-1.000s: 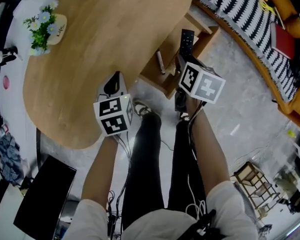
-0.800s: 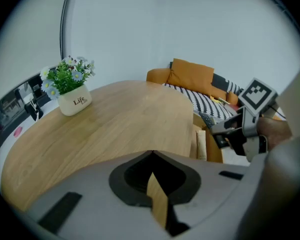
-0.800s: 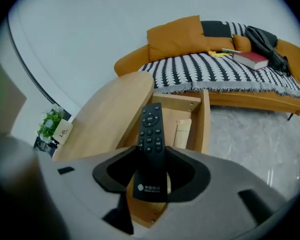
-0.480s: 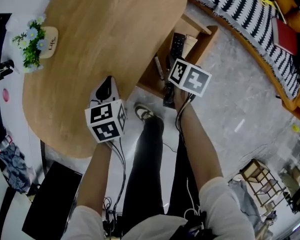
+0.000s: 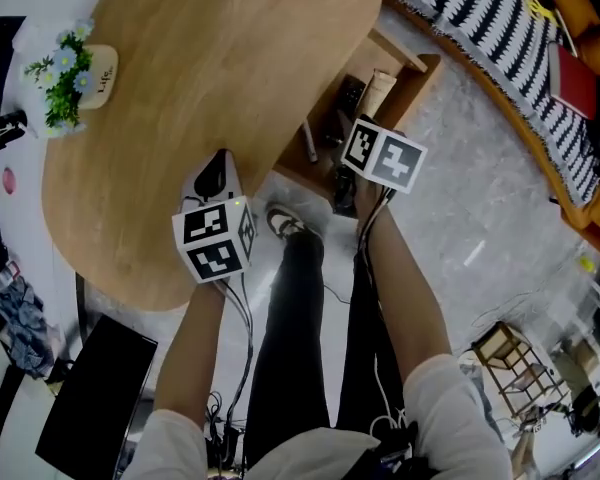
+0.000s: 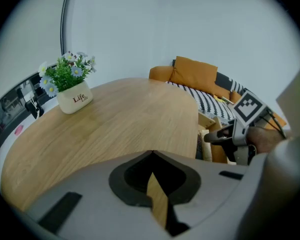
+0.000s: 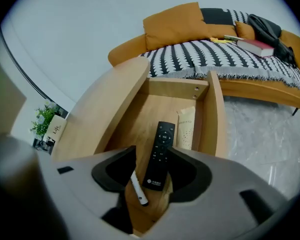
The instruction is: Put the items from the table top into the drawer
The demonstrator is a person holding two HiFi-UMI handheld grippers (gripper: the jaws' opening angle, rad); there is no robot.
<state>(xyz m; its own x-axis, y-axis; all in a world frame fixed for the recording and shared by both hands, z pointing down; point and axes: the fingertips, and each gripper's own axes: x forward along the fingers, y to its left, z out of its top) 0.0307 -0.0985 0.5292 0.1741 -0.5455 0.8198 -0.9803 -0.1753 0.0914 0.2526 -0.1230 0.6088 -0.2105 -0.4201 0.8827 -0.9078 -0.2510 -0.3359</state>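
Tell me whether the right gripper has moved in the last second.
Yes. The right gripper has dropped closer to the open drawer; its jaws have just been opening, gripping nothing, the remote lying below them.

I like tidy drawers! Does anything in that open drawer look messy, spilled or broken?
Nothing stands out. The remote, pen and packet all lie flat in the drawer, roughly lengthwise and side by side. Nothing looks spilled or broken.
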